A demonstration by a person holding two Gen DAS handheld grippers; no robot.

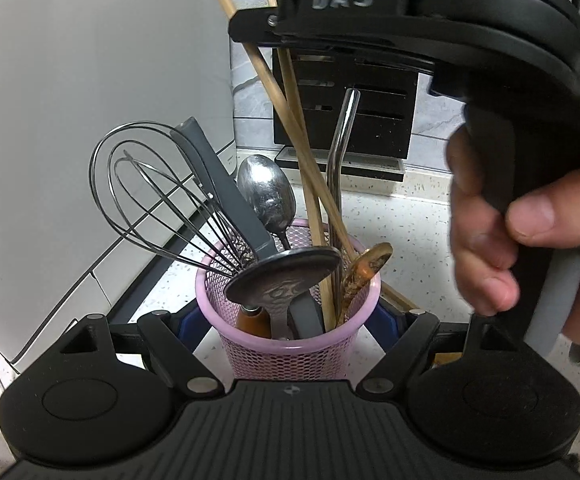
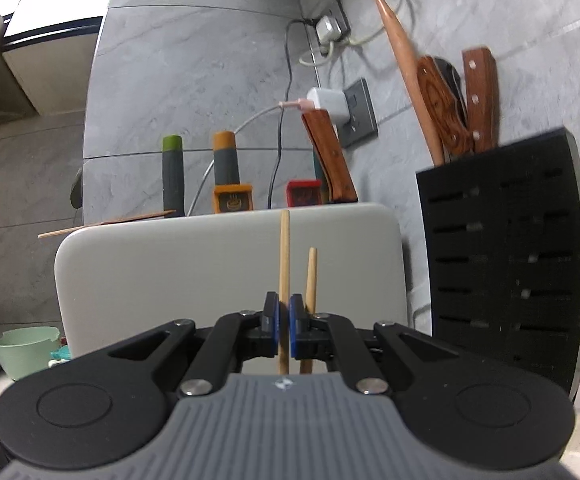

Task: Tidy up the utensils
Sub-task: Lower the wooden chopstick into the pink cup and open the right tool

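Pink cup (image 1: 290,344) clamped in the left gripper (image 1: 290,320), full of utensils.
In the cup: whisk (image 1: 158,200), spoon (image 1: 266,192), metal straw (image 1: 339,152), two chopsticks (image 1: 290,128), probably a ladle. Above the cup, the right gripper (image 2: 284,322) pinches one chopstick (image 2: 284,256); the other stands just beside. Knife block (image 2: 501,256) behind the cup holds wooden-handled knives (image 2: 477,96).

R gripper (image 2: 284,320) clamps upright chopstick (image 2: 284,248); 2nd chopstick (image 2: 311,276) beside.
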